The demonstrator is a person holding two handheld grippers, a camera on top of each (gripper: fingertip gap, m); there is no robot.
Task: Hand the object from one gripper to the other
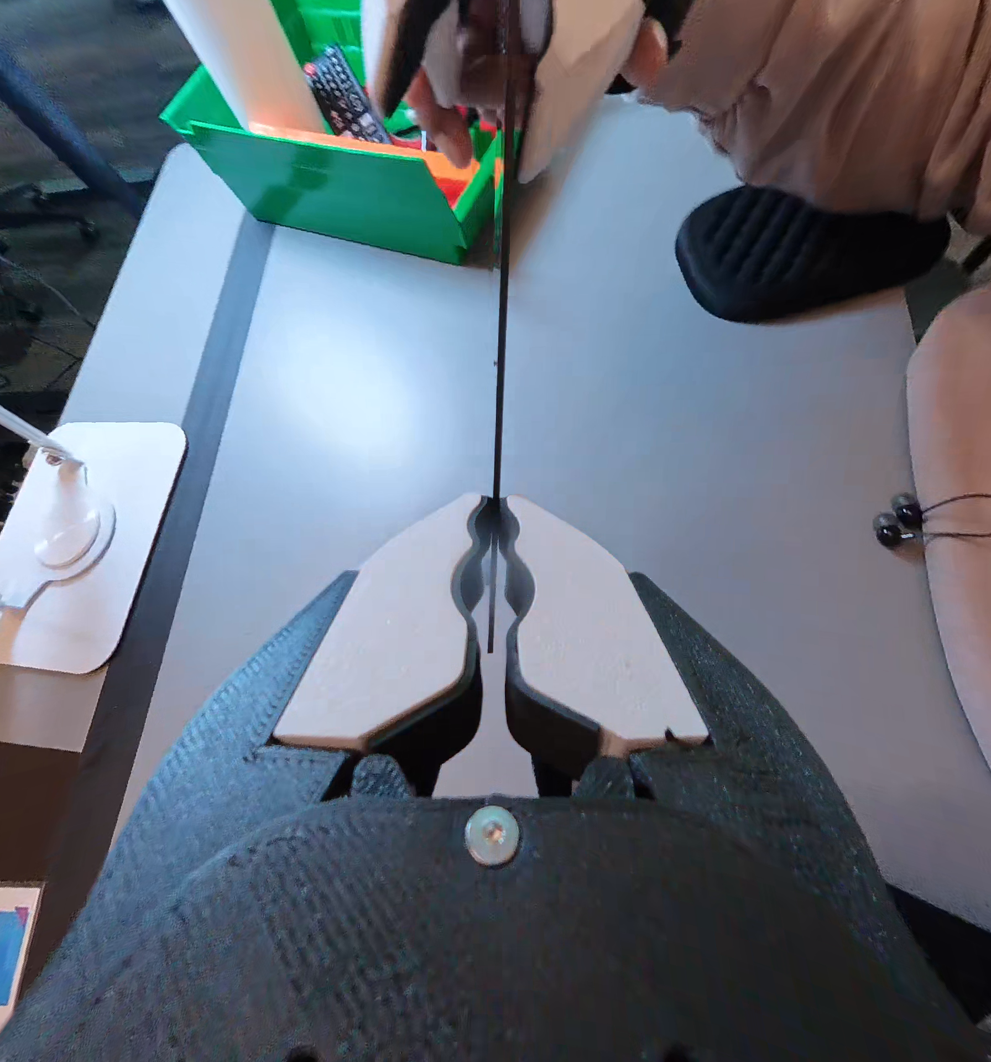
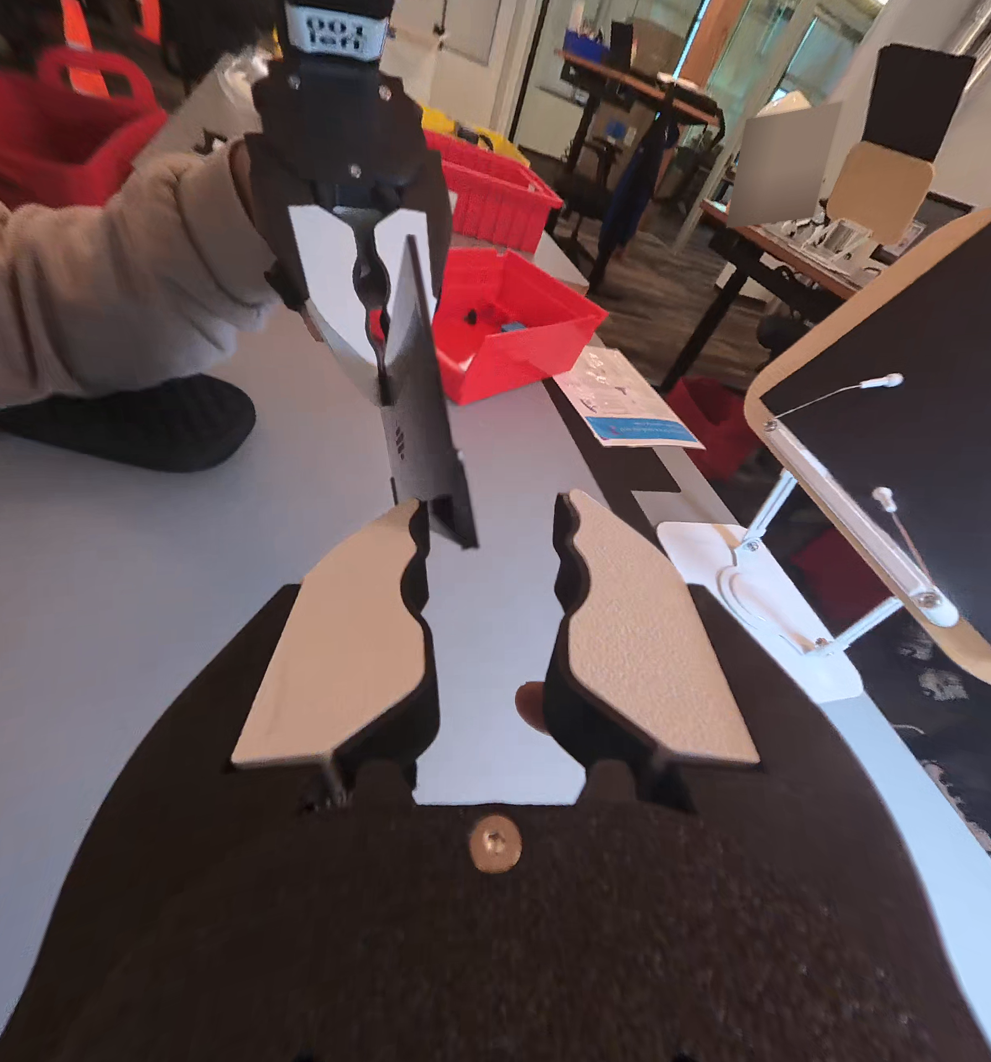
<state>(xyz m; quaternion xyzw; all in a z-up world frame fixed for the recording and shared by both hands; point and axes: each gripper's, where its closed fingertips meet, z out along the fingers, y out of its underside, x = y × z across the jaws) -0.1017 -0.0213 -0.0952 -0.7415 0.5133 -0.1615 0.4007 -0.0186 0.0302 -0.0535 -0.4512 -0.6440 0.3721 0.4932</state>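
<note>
A grey table (image 1: 625, 431) carries a green bin (image 1: 332, 189) at its far left. Above it the left gripper (image 1: 496, 506) is clamped on one end of a thin black plate (image 2: 418, 402), held edge-on in mid-air. The right gripper (image 2: 487, 520) stands spread wide, the plate's free end touching or just beside its left finger. The plate looks light, stiff and smooth; its flat faces near the free end probably offer the surest hold.
</note>
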